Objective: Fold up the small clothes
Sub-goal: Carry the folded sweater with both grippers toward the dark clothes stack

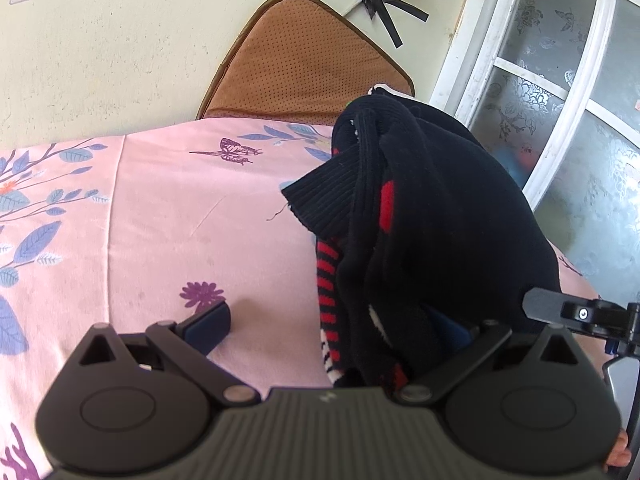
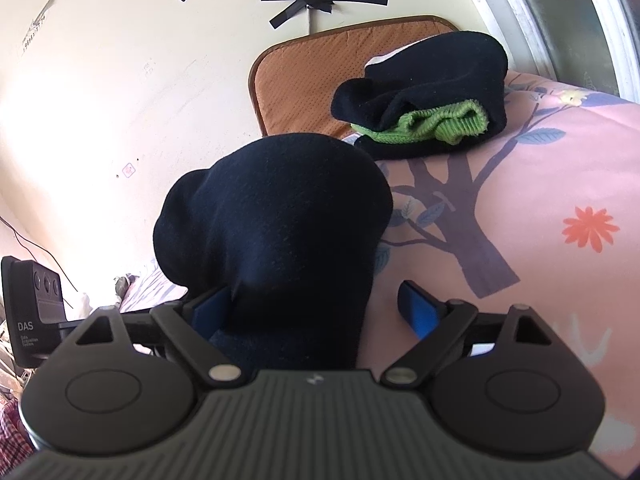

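A dark navy knit garment with red stripes (image 1: pixel 420 220) lies bunched on the pink floral sheet (image 1: pixel 180 208). My left gripper (image 1: pixel 340 328) is open; the garment's near edge drapes between its fingers and hides the right one. In the right wrist view the same dark garment (image 2: pixel 276 232) bulges up between the fingers of my right gripper (image 2: pixel 316 312), which is open with cloth against its left finger. A folded black and green garment (image 2: pixel 432 100) lies farther back on the sheet (image 2: pixel 560 168).
A brown perforated cushion (image 1: pixel 304 60) leans against the cream wall behind the bed; it also shows in the right wrist view (image 2: pixel 304 76). A white-framed frosted window (image 1: pixel 560 92) is at right. The other gripper (image 1: pixel 580 316) shows at the right edge.
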The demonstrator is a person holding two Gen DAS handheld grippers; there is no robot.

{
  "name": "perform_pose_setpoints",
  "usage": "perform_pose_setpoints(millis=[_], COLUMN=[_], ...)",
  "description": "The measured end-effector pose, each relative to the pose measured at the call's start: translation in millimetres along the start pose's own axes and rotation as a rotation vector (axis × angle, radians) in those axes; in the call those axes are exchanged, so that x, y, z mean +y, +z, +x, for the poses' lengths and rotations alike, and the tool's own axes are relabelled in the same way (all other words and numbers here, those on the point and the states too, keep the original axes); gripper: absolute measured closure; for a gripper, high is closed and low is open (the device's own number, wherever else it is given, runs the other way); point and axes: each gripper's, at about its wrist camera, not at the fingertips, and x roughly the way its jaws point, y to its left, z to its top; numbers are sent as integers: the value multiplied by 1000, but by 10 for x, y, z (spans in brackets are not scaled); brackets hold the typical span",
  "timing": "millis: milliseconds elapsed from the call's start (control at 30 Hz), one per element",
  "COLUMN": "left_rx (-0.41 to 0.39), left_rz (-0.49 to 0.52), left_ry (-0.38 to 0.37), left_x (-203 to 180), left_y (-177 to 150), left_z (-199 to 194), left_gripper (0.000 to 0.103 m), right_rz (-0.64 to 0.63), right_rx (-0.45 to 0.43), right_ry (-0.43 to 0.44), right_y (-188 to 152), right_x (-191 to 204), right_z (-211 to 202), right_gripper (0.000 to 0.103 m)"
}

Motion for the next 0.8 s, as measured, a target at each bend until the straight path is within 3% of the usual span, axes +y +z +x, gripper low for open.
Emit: perform_pose_setpoints(millis=[800], left_rx=[-11], left_rz=[-21], left_ry=[-19], left_x=[41], left_y=[-12], left_z=[-17], left_gripper=[0], right_rz=[-38], right_rx=[17], right_ry=[-13], right_y=[15], right_x=[49], right_z=[52], right_gripper=[5])
